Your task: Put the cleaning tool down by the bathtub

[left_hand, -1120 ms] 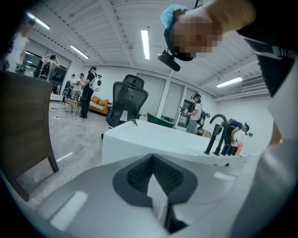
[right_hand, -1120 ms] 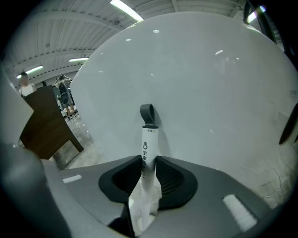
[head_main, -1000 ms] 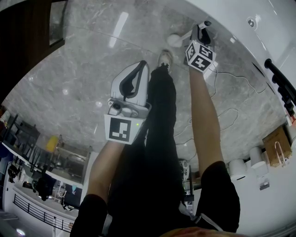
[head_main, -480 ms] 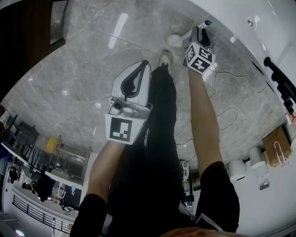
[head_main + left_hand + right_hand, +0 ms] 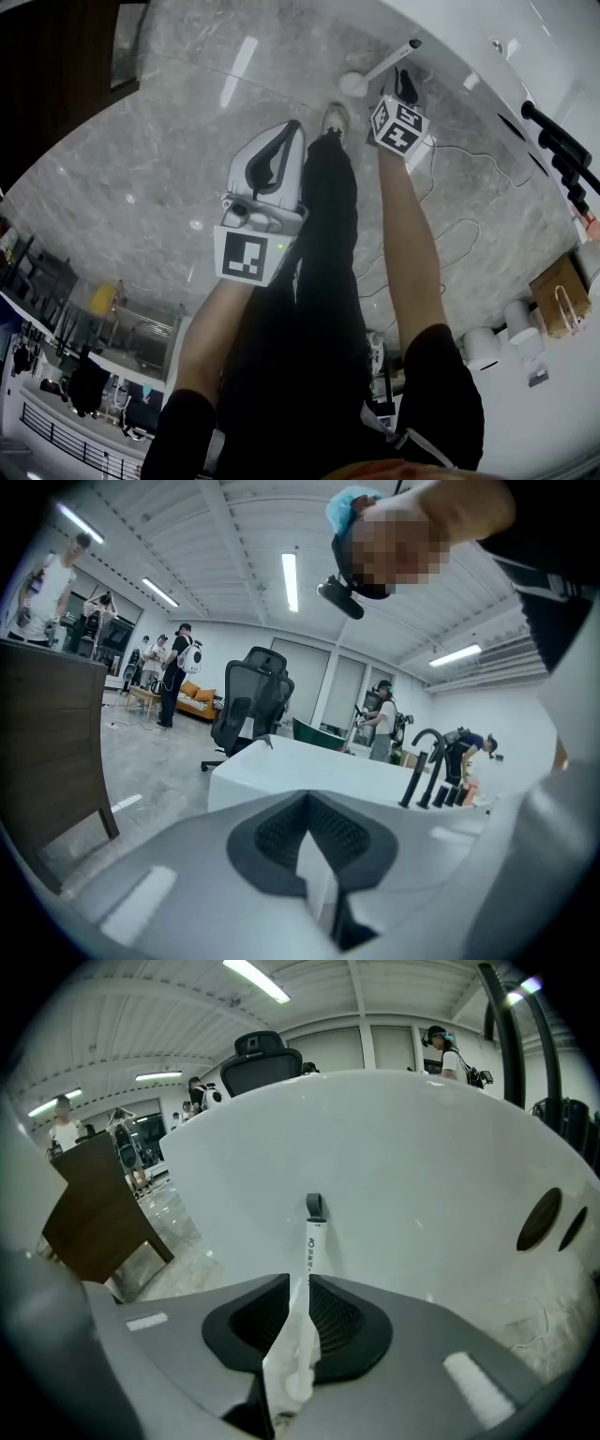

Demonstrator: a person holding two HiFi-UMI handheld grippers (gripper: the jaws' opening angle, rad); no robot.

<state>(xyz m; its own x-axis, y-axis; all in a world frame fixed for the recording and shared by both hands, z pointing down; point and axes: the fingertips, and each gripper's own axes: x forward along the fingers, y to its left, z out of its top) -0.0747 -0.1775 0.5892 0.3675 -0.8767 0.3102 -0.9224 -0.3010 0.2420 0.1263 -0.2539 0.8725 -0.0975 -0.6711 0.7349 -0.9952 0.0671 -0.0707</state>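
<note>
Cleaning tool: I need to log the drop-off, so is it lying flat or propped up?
Propped up. The cleaning tool leans on the bathtub wall, head on the floor, loop end up.

Person in black: short sleeves [image 5: 184, 424] on both arms, long black trousers [image 5: 319, 281], light sneaker [image 5: 335, 118] at far end. Left gripper [image 5: 289, 136]: white-grey plastic shell, dark ribbed pads [image 5: 281, 841] inside fingers [image 5: 293, 161], b/w square-marker cube [image 5: 246, 257] at near end w/ small green light [image 5: 279, 247].

cleaning tool [image 5: 310, 1241]: white, grey loop | bathtub [image 5: 431, 1166]: white | floor [image 5: 159, 150]: grey veined marble
</note>
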